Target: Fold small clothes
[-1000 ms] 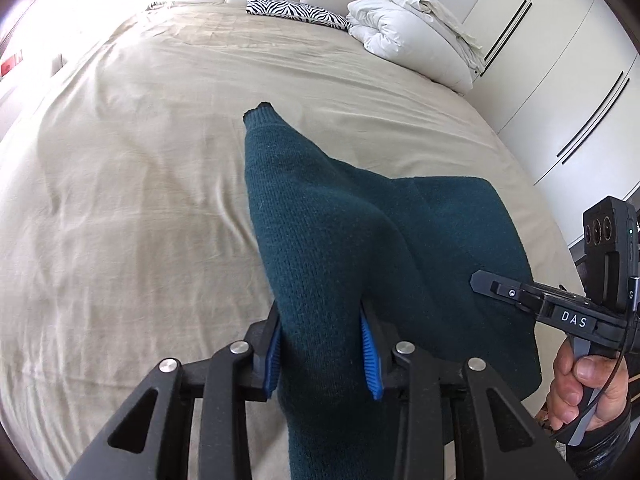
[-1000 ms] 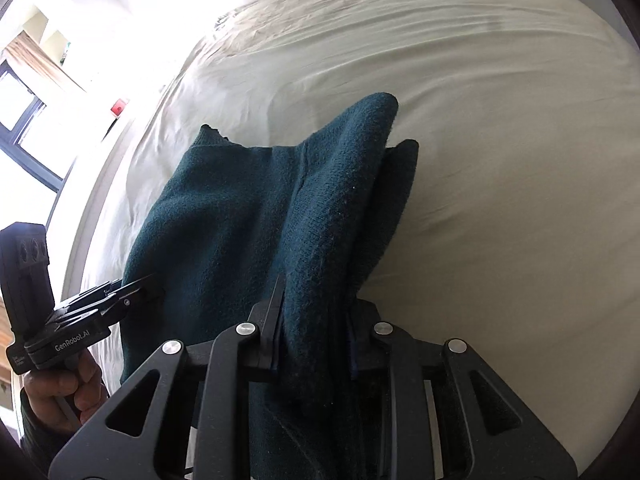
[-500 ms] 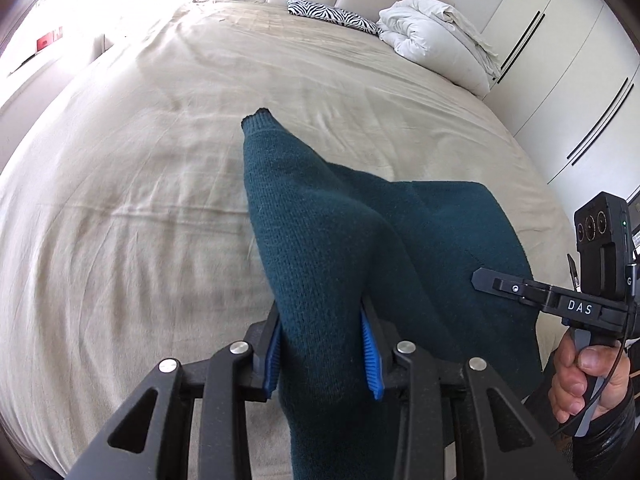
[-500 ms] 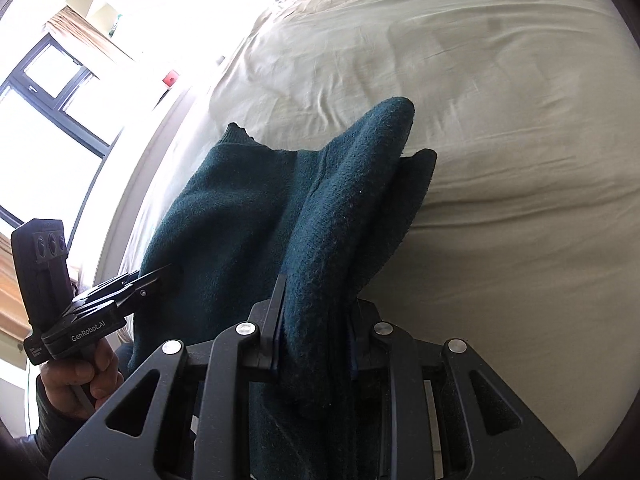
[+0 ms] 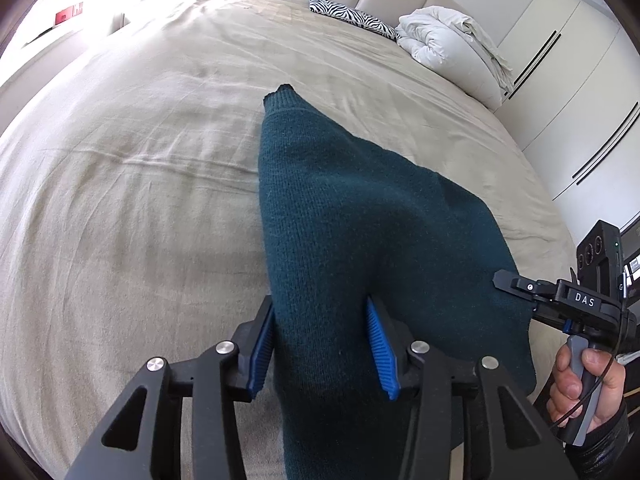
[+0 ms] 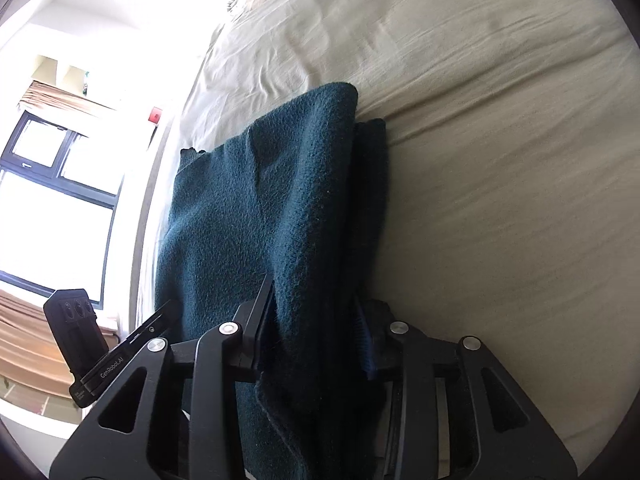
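Dark teal knit garment (image 5: 360, 216) draped over beige bed (image 5: 132, 184), near its edge. Clamped in left claw (image 5: 322, 344) and likewise in right claw (image 6: 316, 332). White duvet (image 5: 448, 44) bundled by headboard.

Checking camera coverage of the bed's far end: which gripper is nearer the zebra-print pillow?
Hard to call: both grippers are clamped on the teal sweater at the near edge, far from the zebra-print pillow by the headboard.
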Motion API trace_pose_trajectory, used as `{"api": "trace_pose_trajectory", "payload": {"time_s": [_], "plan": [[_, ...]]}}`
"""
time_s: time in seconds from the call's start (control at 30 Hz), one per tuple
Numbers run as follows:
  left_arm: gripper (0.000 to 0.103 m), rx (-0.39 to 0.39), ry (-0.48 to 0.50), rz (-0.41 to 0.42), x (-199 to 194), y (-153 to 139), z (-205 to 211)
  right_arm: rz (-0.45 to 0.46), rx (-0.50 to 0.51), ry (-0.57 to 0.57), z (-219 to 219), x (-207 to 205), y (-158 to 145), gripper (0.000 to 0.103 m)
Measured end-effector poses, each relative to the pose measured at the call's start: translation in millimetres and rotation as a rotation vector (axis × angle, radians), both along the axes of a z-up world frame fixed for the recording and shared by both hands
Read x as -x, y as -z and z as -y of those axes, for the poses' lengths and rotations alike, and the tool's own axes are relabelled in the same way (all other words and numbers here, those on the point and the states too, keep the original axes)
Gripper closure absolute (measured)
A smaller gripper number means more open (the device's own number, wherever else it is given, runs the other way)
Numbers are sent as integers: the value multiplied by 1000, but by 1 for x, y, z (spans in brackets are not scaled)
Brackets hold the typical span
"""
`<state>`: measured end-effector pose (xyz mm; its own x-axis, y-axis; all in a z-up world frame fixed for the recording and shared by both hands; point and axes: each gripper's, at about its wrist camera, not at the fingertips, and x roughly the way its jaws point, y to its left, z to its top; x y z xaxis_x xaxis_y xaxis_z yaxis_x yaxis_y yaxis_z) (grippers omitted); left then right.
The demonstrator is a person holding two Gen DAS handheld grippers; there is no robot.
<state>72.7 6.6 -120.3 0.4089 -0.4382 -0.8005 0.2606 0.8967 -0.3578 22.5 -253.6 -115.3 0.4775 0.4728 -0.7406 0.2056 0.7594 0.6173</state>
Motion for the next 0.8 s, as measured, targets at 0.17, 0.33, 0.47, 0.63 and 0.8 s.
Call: {"api": "trace_pose_trajectory", "payload": {"time_s": [0.17, 0.33, 0.47, 0.63, 0.8], "plan": [[54, 11, -13, -5, 2, 2, -2, 83, 166, 44, -2, 24, -52, 62], [51, 12, -22, -4, 4, 4, 0, 148, 157, 6, -14, 53, -81, 62], [49, 16, -25, -8, 5, 6, 1, 173, 75, -130, -42, 65, -74, 62], [42, 44, -37, -19, 4, 12, -5, 63, 33, -75, -31, 59, -10, 86], [42, 52, -47, -5, 9, 8, -7, 93, -56, -41, -7, 65, 2, 99]]}}
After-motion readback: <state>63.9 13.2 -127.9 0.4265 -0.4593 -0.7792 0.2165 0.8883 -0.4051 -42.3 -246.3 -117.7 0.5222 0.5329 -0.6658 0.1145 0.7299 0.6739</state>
